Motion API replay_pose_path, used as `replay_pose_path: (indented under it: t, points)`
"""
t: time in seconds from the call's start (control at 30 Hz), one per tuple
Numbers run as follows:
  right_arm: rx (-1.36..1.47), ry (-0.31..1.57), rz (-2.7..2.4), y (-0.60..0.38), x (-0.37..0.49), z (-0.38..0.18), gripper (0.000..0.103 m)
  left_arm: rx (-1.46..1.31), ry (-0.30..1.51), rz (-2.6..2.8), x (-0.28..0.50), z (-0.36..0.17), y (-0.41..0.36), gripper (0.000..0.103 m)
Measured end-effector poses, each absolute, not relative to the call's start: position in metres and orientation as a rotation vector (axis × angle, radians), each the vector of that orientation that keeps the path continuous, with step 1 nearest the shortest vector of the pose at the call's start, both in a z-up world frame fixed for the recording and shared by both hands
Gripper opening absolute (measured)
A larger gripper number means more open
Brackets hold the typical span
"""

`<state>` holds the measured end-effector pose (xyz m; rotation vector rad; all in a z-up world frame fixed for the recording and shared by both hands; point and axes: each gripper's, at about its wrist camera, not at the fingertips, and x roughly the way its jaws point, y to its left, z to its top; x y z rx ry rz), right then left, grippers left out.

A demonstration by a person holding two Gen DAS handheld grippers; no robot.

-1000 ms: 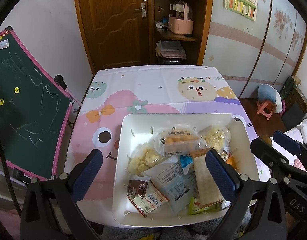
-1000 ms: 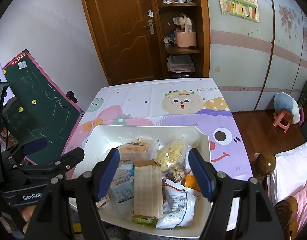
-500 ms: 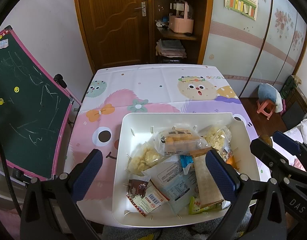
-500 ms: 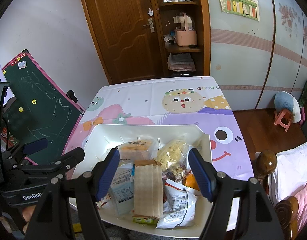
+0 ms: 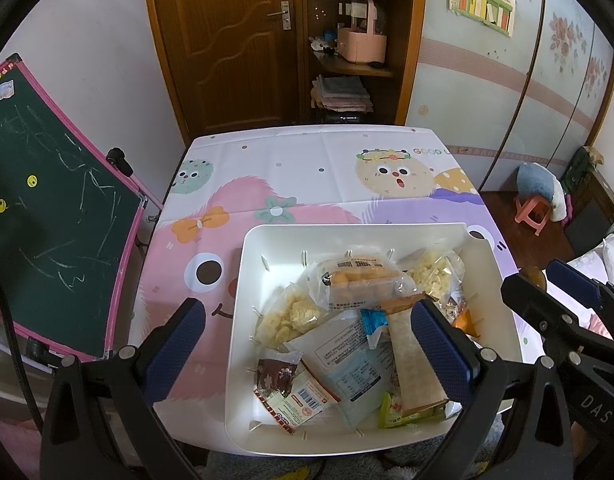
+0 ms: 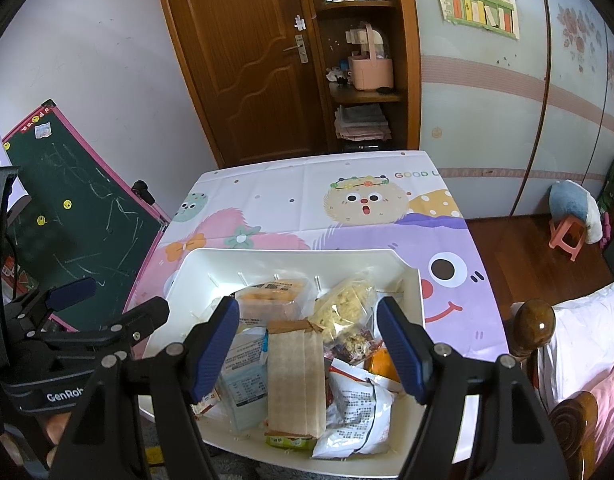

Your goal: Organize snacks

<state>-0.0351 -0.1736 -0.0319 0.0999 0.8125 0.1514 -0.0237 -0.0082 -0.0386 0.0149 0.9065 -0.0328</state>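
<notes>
- Grippers come first, nearest the cameras: the left gripper (image 5: pixel 307 344) and the right gripper (image 6: pixel 309 344) both hang over the near end of the white bin (image 5: pixel 243 264) with jaws spread wide and nothing between the pads.
- Just below them, a long tan wafer pack (image 6: pixel 295 376) lies flat on top of the pile; it looks light, fairly stiff and brittle inside, so a gentle pinch across its narrow width seems best.
- Beside it, the white crinkled bag (image 6: pixel 359 412) looks puffy and slippery; a grab at a sealed edge would likely hold better than at the belly.
- Further in, the clear pack of orange cakes (image 5: pixel 357 276) seems soft and crushable.
- Farthest, the popcorn-like bag (image 6: pixel 345 300) leans near the bin's back wall, on the cartoon tablecloth (image 5: pixel 307 168).
</notes>
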Motion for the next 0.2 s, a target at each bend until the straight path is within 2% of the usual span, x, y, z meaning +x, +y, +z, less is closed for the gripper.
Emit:
replay_pose_path:
  t: [0.2]
  points:
    - [0.102,0.816,0.151,-0.1732,-0.0348,-0.0337,0.072,0.015,0.911,-0.032,-0.0252,-0.0406,-0.0076,0.102]
